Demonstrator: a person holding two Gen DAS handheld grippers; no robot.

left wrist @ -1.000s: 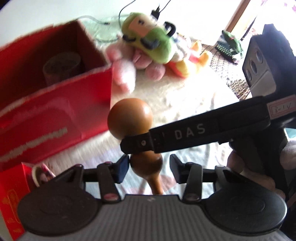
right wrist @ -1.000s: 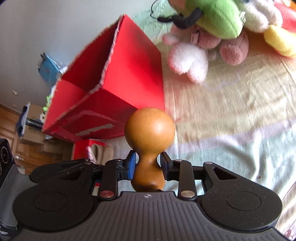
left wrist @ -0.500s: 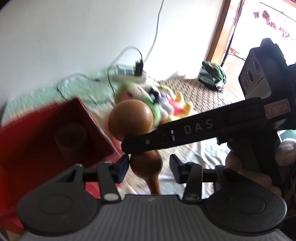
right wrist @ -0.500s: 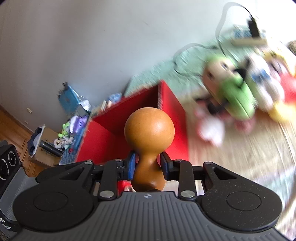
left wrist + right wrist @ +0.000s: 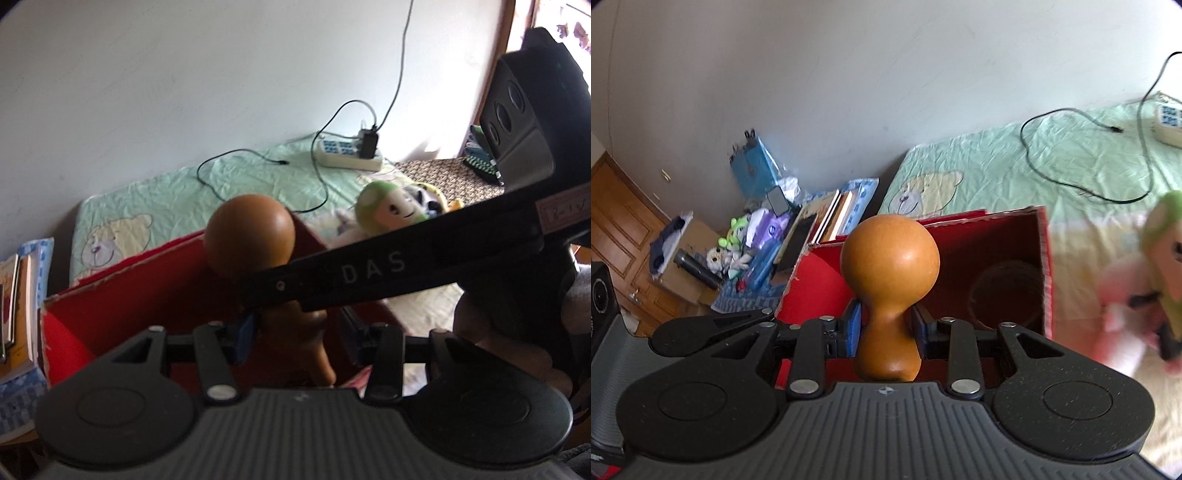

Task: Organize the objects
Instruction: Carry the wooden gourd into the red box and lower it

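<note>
Gripping the gourd (image 5: 889, 295) at its waist, the right gripper (image 5: 886, 328) holds it upright above the red box (image 5: 1004, 236); left gripper (image 5: 295, 332) open.

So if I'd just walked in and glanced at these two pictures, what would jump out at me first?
Probably the glossy brown wooden gourd, pinched at its narrow waist by the right gripper and held in front of an open red box that stands on the bed. The left gripper sits around the gourd's lower bulb, though whether both its pads touch is unclear. Next comes the green plush toy lying on the bed beyond the box.
</note>
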